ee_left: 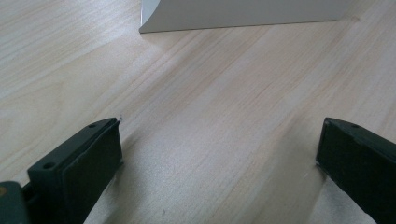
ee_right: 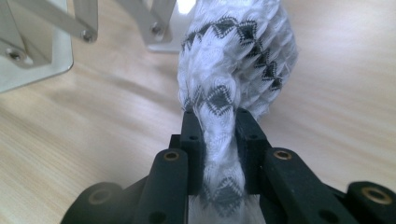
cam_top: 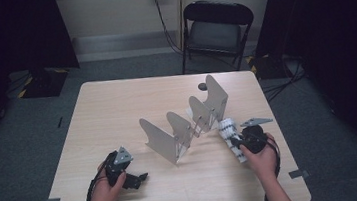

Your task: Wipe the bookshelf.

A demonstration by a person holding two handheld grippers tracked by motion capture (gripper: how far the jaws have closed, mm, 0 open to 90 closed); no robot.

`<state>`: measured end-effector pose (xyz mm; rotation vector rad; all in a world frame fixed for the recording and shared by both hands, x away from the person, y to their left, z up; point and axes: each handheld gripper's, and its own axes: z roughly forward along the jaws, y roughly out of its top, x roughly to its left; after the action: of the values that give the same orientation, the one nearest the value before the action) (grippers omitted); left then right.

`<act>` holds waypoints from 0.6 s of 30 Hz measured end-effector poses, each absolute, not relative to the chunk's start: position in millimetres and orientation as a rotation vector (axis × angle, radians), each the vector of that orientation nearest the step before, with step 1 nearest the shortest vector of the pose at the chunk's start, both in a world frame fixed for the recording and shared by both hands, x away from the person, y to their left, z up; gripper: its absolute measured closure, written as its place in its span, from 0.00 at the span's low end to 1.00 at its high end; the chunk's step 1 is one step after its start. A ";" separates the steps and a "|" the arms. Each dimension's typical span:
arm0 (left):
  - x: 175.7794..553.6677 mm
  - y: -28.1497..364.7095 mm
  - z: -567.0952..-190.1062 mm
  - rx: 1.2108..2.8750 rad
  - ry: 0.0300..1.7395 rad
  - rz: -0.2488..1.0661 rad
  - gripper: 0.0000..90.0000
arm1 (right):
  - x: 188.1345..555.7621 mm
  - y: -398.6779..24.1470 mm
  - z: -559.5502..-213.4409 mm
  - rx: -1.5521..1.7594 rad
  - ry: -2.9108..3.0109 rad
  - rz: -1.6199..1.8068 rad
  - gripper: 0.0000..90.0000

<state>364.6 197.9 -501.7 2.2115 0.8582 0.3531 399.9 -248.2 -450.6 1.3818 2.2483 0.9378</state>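
2 tongs are working this table, and I am going through them from my left side across to my right. My left gripper is resting low near the table's front edge with its jaws spread wide and nothing between them; in the left gripper view I am seeing bare wood between the 2 black pads, and the nearest plate of the folding metal rack is standing ahead of them, well apart. That rack is stretching diagonally away from my left tongs toward the far right, 4 upright plates joined by scissor links.

My right gripper is clamping the rolled white cloth with black zigzag pattern. Its jaws are pinching the roll near 1 end, and the roll's long axis is running straight on from the jaws, pointing ahead toward the rack's far plates. The free end is hanging just beside the rack's right-hand foot; I cannot tell whether it is touching.

I am judging that the coming move is turning on this: the slots between plates are lying ahead and to the left of my right tongs, and my right hand is much the nearer 1.
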 end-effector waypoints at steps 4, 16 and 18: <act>364.8 198.3 -501.4 2.217 0.854 0.355 0.00 | 400.1 -258.1 -422.7 1.353 2.196 0.934 0.85; 364.6 197.9 -501.7 2.211 0.858 0.353 0.00 | 419.3 -242.6 -361.5 1.245 2.139 0.961 0.85; 364.6 197.9 -501.7 2.211 0.858 0.353 0.00 | 421.1 -237.1 -367.3 1.239 2.158 0.966 0.85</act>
<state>364.6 197.9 -501.7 2.2109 0.8584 0.3529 421.1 -237.1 -367.3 1.2391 2.1584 0.9659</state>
